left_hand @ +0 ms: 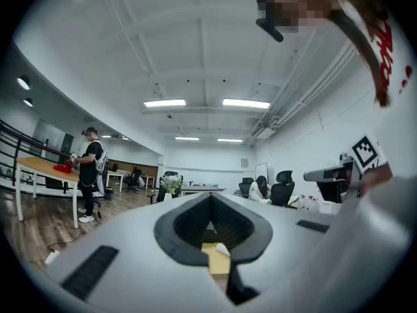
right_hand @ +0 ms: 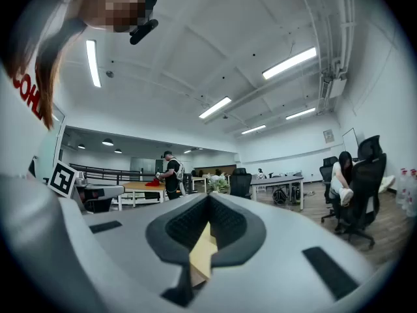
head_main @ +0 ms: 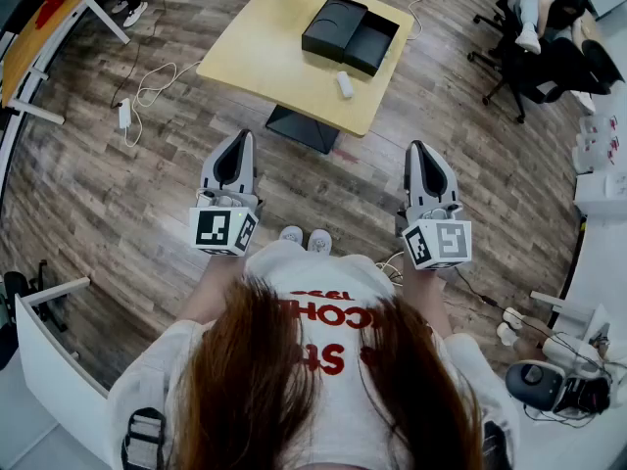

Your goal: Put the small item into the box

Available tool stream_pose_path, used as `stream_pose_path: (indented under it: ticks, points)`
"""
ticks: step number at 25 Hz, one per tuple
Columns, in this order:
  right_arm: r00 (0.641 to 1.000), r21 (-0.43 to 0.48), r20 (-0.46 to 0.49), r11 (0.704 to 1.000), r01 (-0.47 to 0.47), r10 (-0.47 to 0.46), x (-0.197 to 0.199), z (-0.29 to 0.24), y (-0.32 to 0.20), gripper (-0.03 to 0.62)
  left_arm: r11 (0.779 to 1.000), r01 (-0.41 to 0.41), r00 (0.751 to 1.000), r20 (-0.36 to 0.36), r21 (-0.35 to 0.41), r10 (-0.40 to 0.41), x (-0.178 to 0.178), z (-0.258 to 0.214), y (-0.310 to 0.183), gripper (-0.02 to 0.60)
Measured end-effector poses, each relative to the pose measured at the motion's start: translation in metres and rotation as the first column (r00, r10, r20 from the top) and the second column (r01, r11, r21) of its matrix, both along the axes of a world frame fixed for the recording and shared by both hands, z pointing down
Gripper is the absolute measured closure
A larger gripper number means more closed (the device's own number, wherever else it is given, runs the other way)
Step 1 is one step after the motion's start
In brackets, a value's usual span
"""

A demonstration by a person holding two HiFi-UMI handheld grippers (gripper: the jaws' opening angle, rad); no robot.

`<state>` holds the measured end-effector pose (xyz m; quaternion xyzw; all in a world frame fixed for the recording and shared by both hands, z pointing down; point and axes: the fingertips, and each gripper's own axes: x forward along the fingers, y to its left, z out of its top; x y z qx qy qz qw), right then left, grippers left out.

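- The small white item (head_main: 345,84) lies on the yellow counter (head_main: 265,62), just beside the near edge of the open black box (head_main: 350,34); nothing touches it.
- The left gripper (head_main: 235,147) and the right gripper (head_main: 423,155) are held level in front of the person, well apart from the counter; the jaws of both are clenched together and grasp nothing.
- The step in hand, as I judge it, is the approach; no part of the task itself is done yet.
- To do it well: step close first, so that the arm need not stretch; release the jaws of one gripper before coming down; take the item across its narrow side; keep the other gripper clear of the box.
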<state>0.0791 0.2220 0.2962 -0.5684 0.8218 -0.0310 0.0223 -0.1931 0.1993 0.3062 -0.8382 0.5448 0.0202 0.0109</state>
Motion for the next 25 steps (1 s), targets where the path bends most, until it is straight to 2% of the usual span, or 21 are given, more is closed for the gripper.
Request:
stream_pose_path:
  ticks: [8, 14, 20, 25]
  points:
    - [0.999, 0.027, 0.044, 0.999, 0.027, -0.028, 0.013, -0.007, -0.006, 0.589, 0.999, 0.033, 0.999, 0.003, 0.002, -0.033, 0.004, 0.001, -0.002, 0.575]
    - [0.997, 0.010, 0.065, 0.999, 0.035, -0.036, 0.020, 0.000, -0.021, 0.589, 0.998, 0.053, 0.999, -0.007, -0.024, -0.053, 0.009, 0.010, -0.014, 0.575]
    - [0.998, 0.009, 0.064, 1.000, 0.025, -0.025, 0.024, 0.000, -0.056, 0.589, 0.999, 0.031, 0.999, -0.016, -0.023, -0.031, 0.016, 0.013, -0.054, 0.575]
    - [0.998, 0.011, 0.054, 1.000, 0.011, -0.011, 0.019, 0.001, -0.098, 0.589, 1.000, 0.000, 1.000, -0.029, -0.014, -0.001, 0.016, 0.015, -0.109, 0.575]
